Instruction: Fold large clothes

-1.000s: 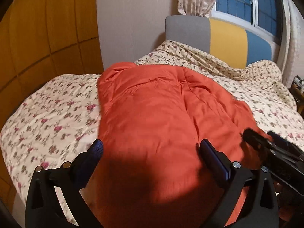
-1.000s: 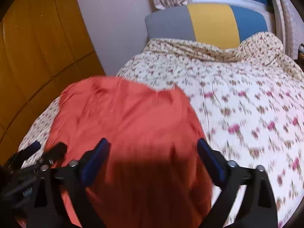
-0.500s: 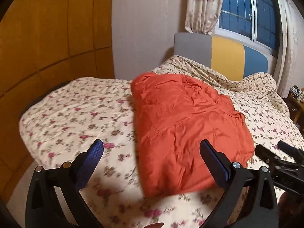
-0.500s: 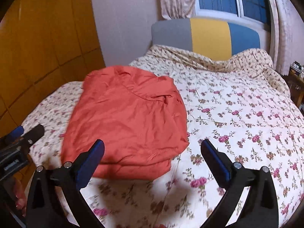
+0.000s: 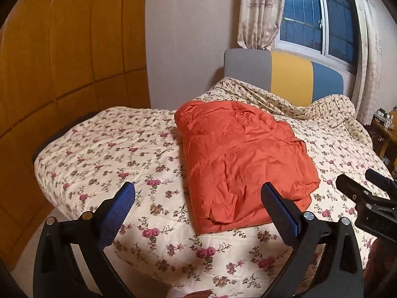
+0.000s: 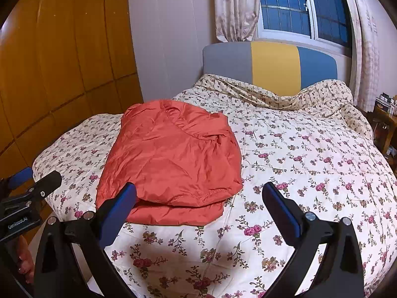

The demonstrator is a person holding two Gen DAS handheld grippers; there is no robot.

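Note:
An orange garment lies folded in a compact rectangle on the floral bed cover; it also shows in the right wrist view. My left gripper is open and empty, held back above the bed's near edge, short of the garment. My right gripper is open and empty, also back from the garment's near edge. Each gripper appears at the side of the other's view: the right one, the left one.
The bed has a grey, yellow and blue headboard under a window with curtains. A wooden wardrobe stands on the left. A small side table with items is at the far right. Bunched bedding lies by the headboard.
Both grippers have drawn back and risen from right over the garment, which now lies folded on the bed farther ahead. Both stayed open.

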